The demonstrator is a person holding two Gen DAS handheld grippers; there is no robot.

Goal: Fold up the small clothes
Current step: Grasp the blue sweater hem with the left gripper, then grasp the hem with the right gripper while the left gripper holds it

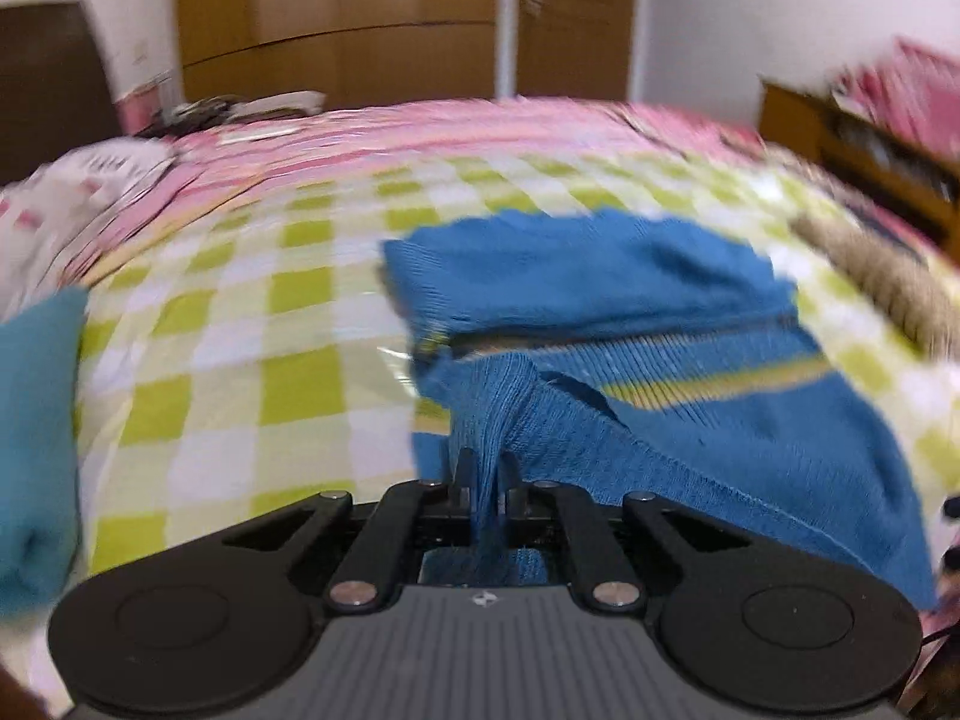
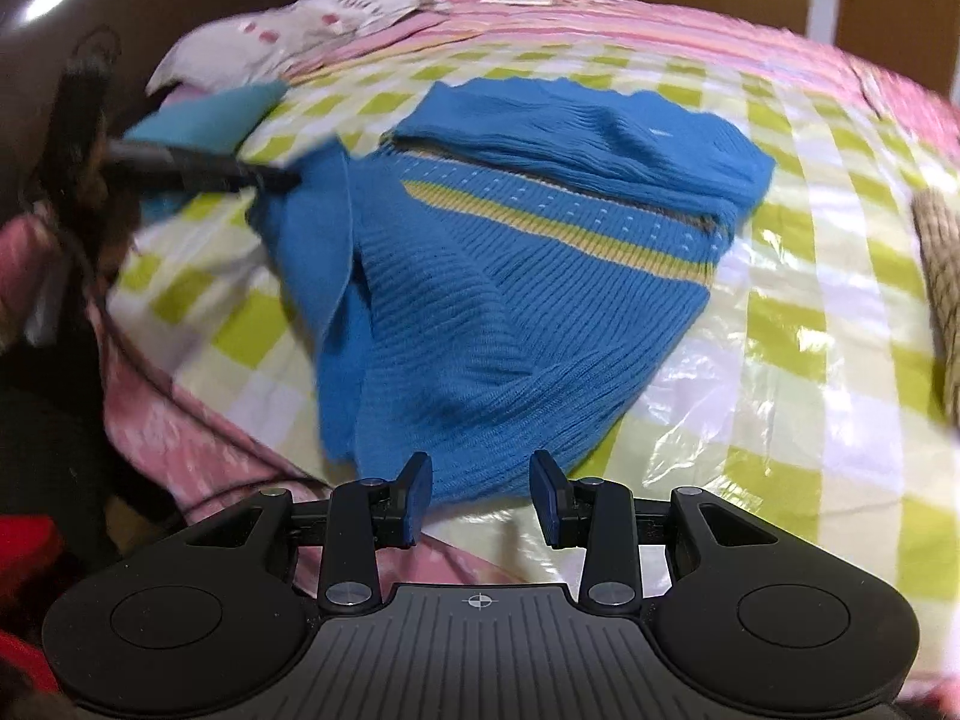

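We see even, fairly bright indoor light with soft shadows. Glare glints off the clear crinkled plastic sheet [image 2: 708,402] and the glossy brown headboard [image 2: 48,0]. Motion blur smears both views, perhaps worst over the pink striped bedspread [image 1: 480,132]. Fisheye bending curves the bed's edges; corners go dark.

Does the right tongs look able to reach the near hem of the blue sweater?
Probably yes: the right tongs are open just before the blue sweater, nothing between.
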